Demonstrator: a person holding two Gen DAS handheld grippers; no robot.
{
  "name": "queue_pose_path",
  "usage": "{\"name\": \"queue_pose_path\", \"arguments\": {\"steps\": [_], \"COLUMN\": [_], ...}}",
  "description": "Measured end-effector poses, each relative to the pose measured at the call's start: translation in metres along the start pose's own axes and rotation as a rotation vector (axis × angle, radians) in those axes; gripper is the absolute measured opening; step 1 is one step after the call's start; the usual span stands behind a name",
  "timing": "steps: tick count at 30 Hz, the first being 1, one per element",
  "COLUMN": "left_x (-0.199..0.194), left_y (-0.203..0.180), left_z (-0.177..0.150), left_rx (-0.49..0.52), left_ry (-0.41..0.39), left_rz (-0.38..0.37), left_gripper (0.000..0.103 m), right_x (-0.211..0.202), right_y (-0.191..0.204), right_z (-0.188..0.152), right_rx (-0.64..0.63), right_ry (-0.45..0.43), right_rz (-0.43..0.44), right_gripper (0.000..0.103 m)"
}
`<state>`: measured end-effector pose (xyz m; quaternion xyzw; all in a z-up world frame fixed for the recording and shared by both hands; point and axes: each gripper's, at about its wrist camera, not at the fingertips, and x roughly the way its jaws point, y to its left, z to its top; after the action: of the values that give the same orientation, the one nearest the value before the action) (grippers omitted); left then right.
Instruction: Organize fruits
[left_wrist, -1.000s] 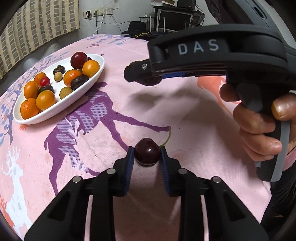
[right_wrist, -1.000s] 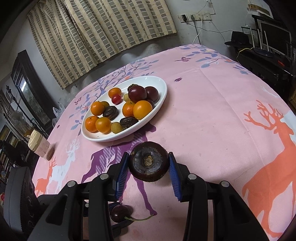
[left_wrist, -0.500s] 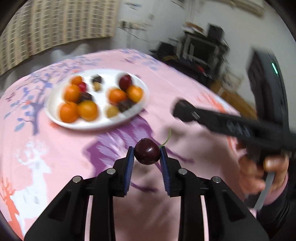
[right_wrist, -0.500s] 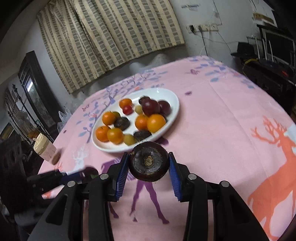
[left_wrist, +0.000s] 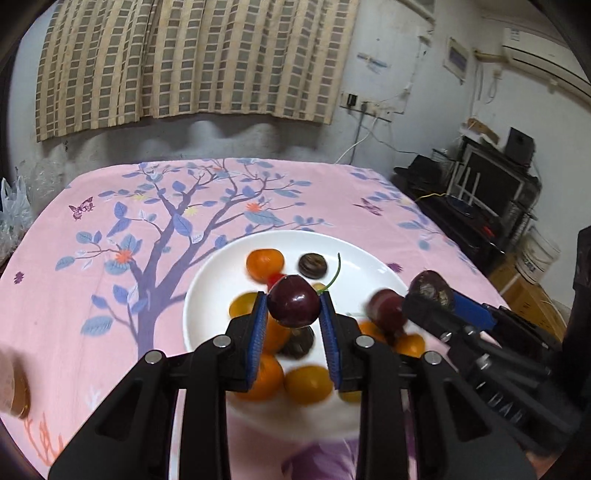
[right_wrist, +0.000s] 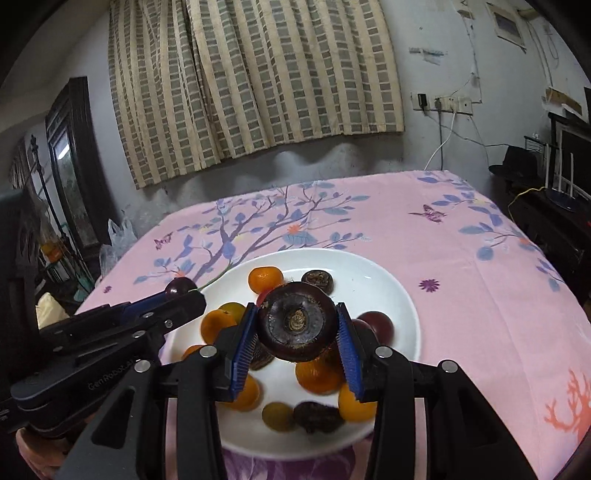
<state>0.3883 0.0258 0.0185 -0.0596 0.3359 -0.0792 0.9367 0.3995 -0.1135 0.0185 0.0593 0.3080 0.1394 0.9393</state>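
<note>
both loads have come from the worktop's near side over the plate (left_wrist: 207, 284): left gripper (left_wrist: 293, 314) pinching cherry (left_wrist: 293, 306), right gripper (right_wrist: 297, 334) pinching water chestnut (right_wrist: 297, 325); release looks next.

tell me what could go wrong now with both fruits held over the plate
1. The white oval plate is already crowded with small oranges, so the dark red stemmed cherry might roll off if dropped.
2. The left hand-held gripper and right hand-held gripper, which holds the round dark brown fruit, are close and could collide.
</note>
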Motion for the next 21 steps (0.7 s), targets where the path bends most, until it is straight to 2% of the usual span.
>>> {"name": "queue_pose_path", "arguments": {"steps": [3, 7, 8, 9, 10, 14, 17, 18, 21], "left_x": [0.02, 0.039, 0.04, 0.041, 0.039, 0.022, 0.001, -0.005, -0.025], "left_y": [0.006, 0.016, 0.018, 0.02, 0.02, 0.018, 0.014, 0.013, 0.011], "left_z": [0.002, 0.005, 0.005, 0.005, 0.003, 0.0, -0.007, -0.01, -0.024], "left_rx": [-0.009, -0.023, -0.029, -0.034, -0.035, -0.023, 0.014, 0.024, 0.031], "left_ry": [0.025, 0.047, 0.048, 0.05, 0.043, -0.011, -0.035, -0.031, -0.022], "left_rz": [0.008, 0.033, 0.045, 0.066, 0.081, 0.187, 0.219, 0.217, 0.204], "left_gripper": [0.028, 0.028, 0.035, 0.041, 0.052, 0.093, 0.096, 0.097, 0.098], "right_x": [0.024, 0.034, 0.031, 0.029, 0.024, 0.0, -0.023, -0.028, -0.053], "right_y": [0.0, 0.0, 0.0, -0.001, -0.001, 0.001, 0.001, 0.001, 0.002], "right_z": [0.002, 0.003, 0.003, 0.003, 0.004, 0.001, -0.011, -0.015, -0.04], "right_rx": [0.001, -0.015, -0.016, -0.016, -0.018, -0.039, -0.057, -0.06, -0.07], "right_ry": [0.045, 0.045, 0.038, 0.032, 0.022, -0.024, -0.031, -0.028, -0.036], "right_rz": [0.005, -0.006, -0.007, -0.01, -0.017, -0.046, -0.055, -0.057, -0.068], "right_gripper": [0.042, 0.044, 0.048, 0.056, 0.063, 0.076, 0.087, 0.097, 0.099]}}
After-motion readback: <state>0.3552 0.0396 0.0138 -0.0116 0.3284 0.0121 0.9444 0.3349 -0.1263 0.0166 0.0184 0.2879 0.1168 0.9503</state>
